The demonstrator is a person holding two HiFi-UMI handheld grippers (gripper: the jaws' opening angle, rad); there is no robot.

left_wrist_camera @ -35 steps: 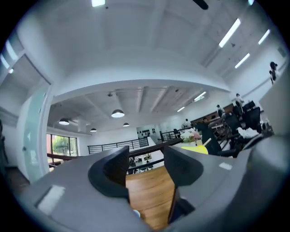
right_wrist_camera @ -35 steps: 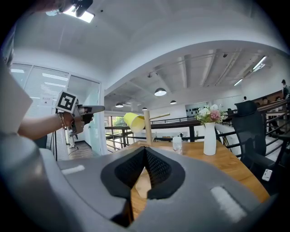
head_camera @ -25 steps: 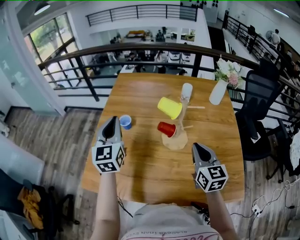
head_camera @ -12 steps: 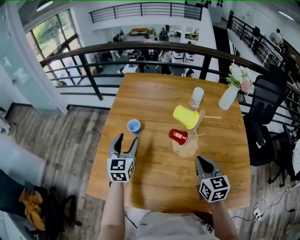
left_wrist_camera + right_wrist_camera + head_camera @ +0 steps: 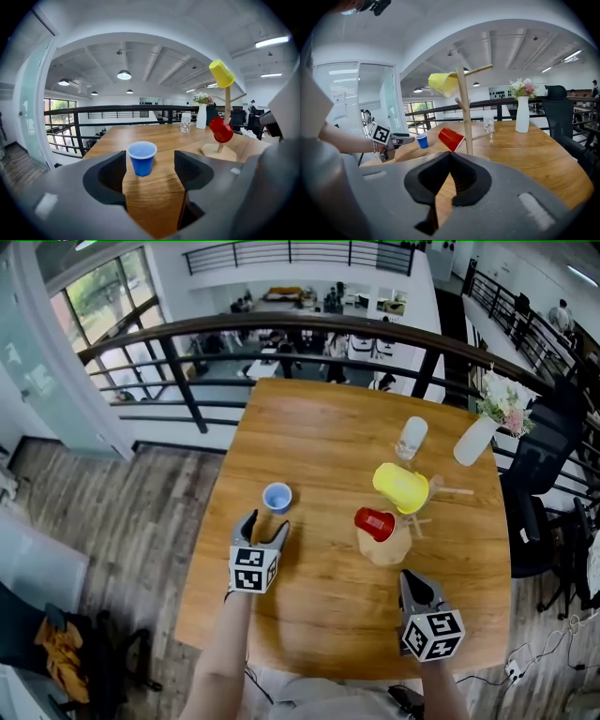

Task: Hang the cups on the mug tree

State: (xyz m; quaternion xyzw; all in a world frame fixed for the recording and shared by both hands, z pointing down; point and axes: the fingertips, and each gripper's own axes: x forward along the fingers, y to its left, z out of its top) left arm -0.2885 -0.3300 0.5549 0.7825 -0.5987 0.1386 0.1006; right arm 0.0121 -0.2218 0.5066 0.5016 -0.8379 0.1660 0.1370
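Note:
A small blue cup (image 5: 277, 497) stands upright on the wooden table (image 5: 309, 427). My left gripper (image 5: 265, 525) sits low just short of it, open; its jaws have just been opening, with nothing between them. In the left gripper view the blue cup (image 5: 142, 158) is a little beyond the fingertips (image 5: 191, 169). The wooden mug tree (image 5: 386, 542) holds a yellow cup (image 5: 401, 487) high up and a red cup (image 5: 375, 523) lower down. My right gripper (image 5: 413, 581) is shut and empty, near the table's front edge, just in front of the tree (image 5: 464, 112).
A clear glass (image 5: 411, 438) and a white vase with flowers (image 5: 475, 439) stand at the far right of the table. A black railing (image 5: 187, 381) runs behind the table. A black office chair (image 5: 539, 484) is on the right.
My left gripper has gone from shut to open and sunk down close to the blue cup. The right gripper has dropped a little.

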